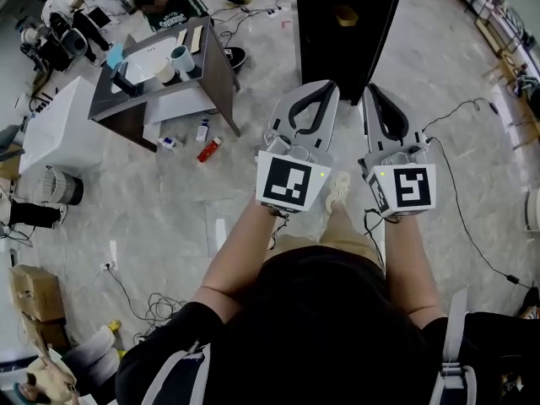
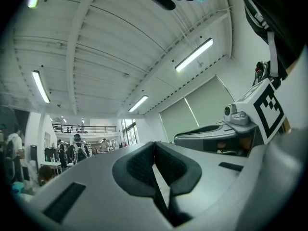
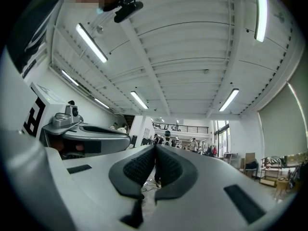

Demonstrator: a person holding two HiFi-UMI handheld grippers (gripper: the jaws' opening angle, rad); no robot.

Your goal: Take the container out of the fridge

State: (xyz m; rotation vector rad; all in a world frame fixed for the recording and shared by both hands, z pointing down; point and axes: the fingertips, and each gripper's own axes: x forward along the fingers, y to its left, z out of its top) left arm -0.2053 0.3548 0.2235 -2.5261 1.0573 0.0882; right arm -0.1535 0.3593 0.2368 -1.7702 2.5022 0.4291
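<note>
Between the jaws of my left gripper [image 2: 154, 146] there is nothing. They are shut, and the dark pads [image 2: 139, 165] touch at the tips. My right gripper [image 3: 155, 150] is the same: jaws pressed together, holding nothing. Each gripper has a white cube with black squares on it, the left cube [image 1: 291, 182] and the right cube [image 1: 405, 188], both close to my wrists.

Both grippers point at the fridge [image 1: 325, 53], side by side. Their tips are just in front of its bottom edge and do not touch it. The fridge is tall, black and shiny.

I cannot see the container for sure. A small tan shape [image 1: 344, 15] shows on the fridge's black front, up high, and I cannot tell what it is.

Left of the fridge stands a dark desk [image 1: 215, 66] with a cup [image 1: 180, 58] on it. A red can [image 1: 209, 148] lies on the pale floor [image 1: 152, 209] near the desk. Behind the desk, further from the fridge, a person in a dark green top [image 1: 173, 8] bends over.
</note>
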